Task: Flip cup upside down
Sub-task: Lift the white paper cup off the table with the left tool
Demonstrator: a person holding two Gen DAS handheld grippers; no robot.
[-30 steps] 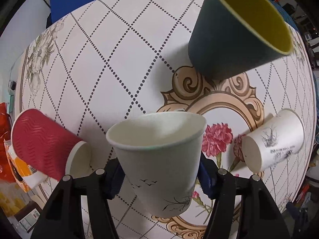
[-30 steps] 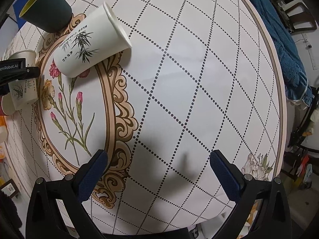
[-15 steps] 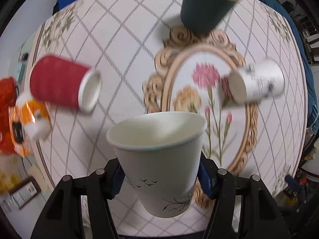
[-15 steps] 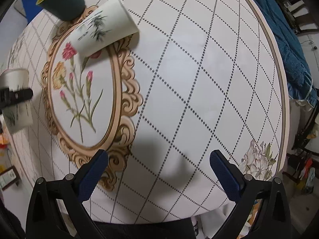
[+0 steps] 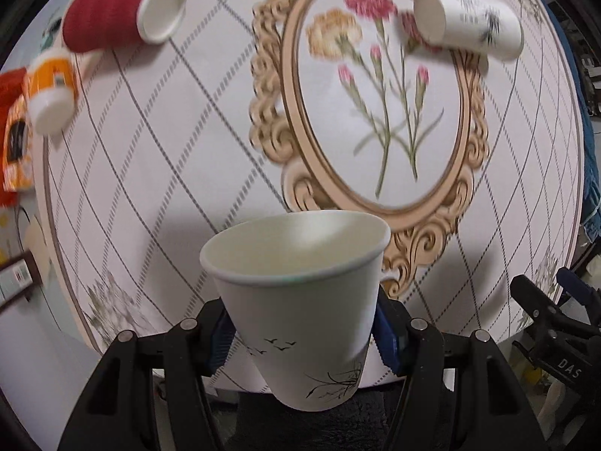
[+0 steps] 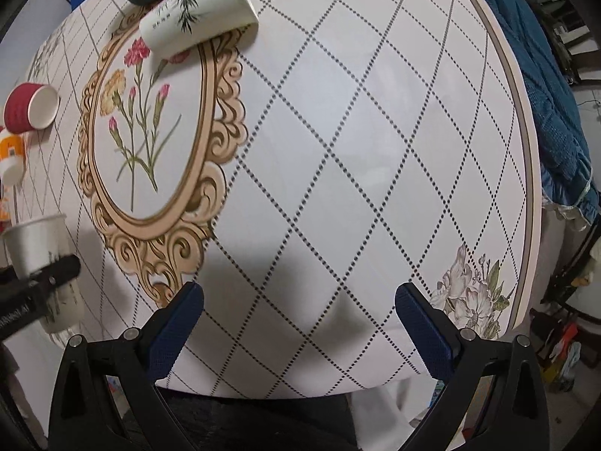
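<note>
Left fingers (image 5: 219,332) clamp the paper cup (image 5: 300,308).

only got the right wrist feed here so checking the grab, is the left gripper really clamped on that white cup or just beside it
Observer: Clamped. The left gripper has a blue pad pressed on each side of the white cup.
Operator: which way is its mouth facing
Observer: Away from the gripper, rim wide open toward the table; not flipped yet.
Operator: anything inside it
Observer: Nothing in the part visible; the bottom is out of sight.
</note>
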